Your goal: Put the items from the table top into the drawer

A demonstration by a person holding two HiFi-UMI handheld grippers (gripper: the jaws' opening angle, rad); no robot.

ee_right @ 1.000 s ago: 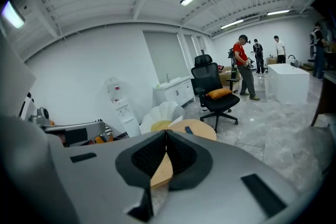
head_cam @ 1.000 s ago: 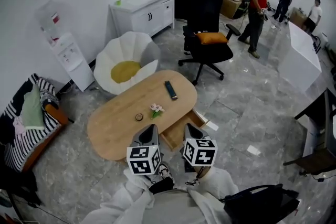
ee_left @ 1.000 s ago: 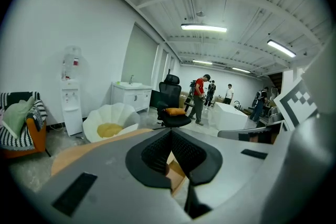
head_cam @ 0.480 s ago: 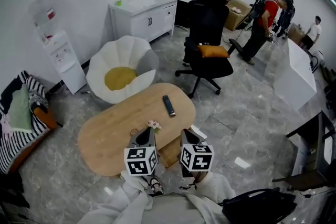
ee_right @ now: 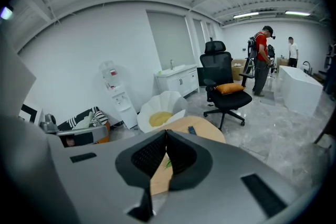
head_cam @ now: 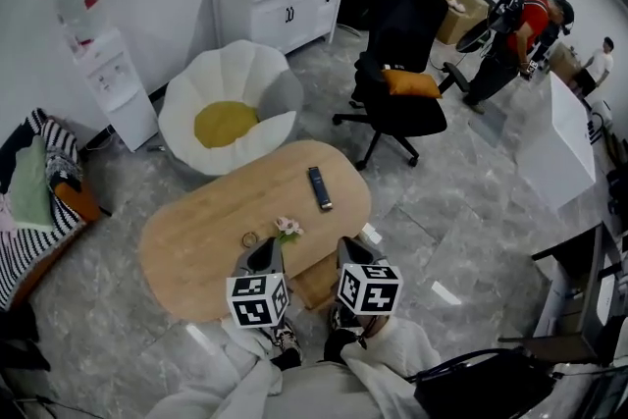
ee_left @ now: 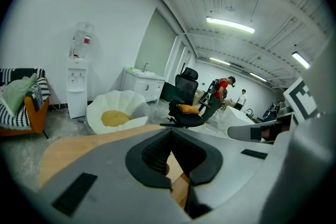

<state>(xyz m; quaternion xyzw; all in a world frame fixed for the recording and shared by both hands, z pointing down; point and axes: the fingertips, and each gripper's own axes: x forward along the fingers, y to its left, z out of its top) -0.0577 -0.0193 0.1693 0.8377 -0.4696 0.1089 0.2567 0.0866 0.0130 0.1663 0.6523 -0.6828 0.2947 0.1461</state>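
An oval wooden table (head_cam: 196, 240) carries a black remote (head_cam: 319, 188), a small pink flower (head_cam: 287, 229) and a little round ring-like item (head_cam: 250, 239). An open wooden drawer (head_cam: 316, 282) juts out under the table's near edge. My left gripper (head_cam: 265, 255) hovers over that near edge, close to the flower, jaws shut and empty (ee_left: 169, 131). My right gripper (head_cam: 351, 250) hangs beside it over the drawer, also shut on nothing (ee_right: 166, 131). The right gripper view shows the remote (ee_right: 191, 130) beyond its jaws.
A black office chair (head_cam: 402, 83) with an orange cushion stands behind the table, a white petal-shaped seat (head_cam: 228, 108) at back left. A water dispenser (head_cam: 103, 78), sink cabinet (head_cam: 285, 0) and striped sofa (head_cam: 29, 201) line the left. People (head_cam: 525, 29) stand far right.
Both grippers have moved forward and slightly down over the table's near edge, staying shut. The head view has swung, so the table sits more to the left.
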